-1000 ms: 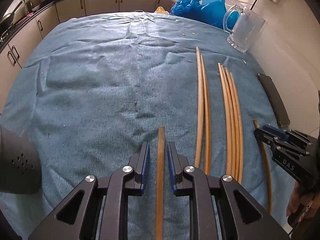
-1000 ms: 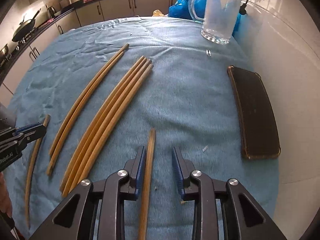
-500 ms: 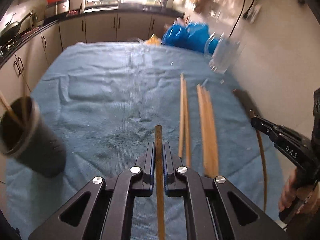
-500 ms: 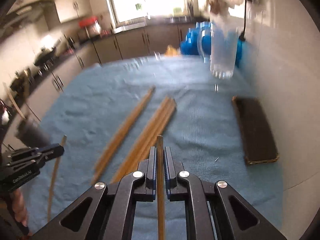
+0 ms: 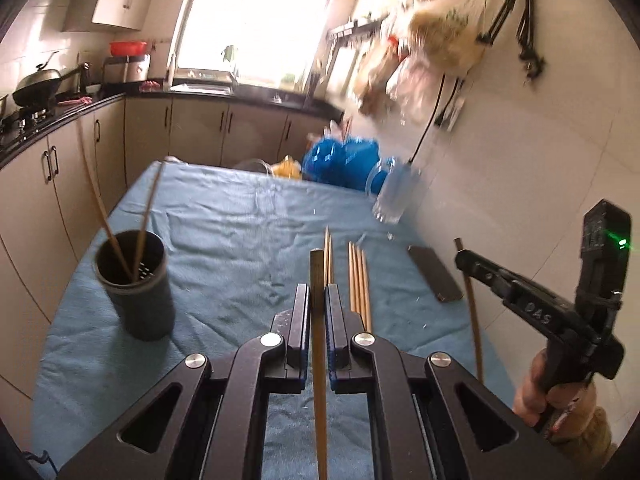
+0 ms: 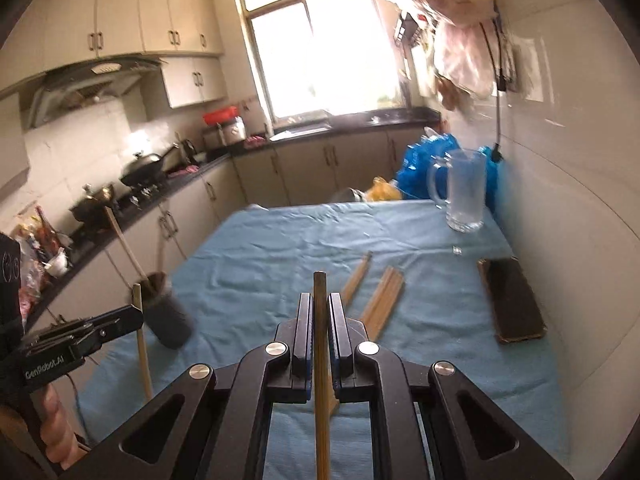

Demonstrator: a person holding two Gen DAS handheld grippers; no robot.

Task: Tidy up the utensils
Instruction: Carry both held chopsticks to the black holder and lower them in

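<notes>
One chopstick (image 5: 319, 344) per tongs (image 5: 317, 300)

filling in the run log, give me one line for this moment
left gripper: shut on chopstick | right gripper: shut on chopstick | dark holder: two chopsticks inside | table: five chopsticks

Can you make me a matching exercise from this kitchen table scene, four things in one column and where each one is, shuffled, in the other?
Things:
1. dark utensil holder
2. glass mug
3. black phone
4. chopstick in the left gripper

Places:
A. flat on the blue cloth near the wall
B. clamped between blue pads, off the table
C. standing at the cloth's left edge with two chopsticks inside
D. upright at the far right corner, by the blue bags

Pairs: 1-C, 2-D, 3-A, 4-B
</notes>
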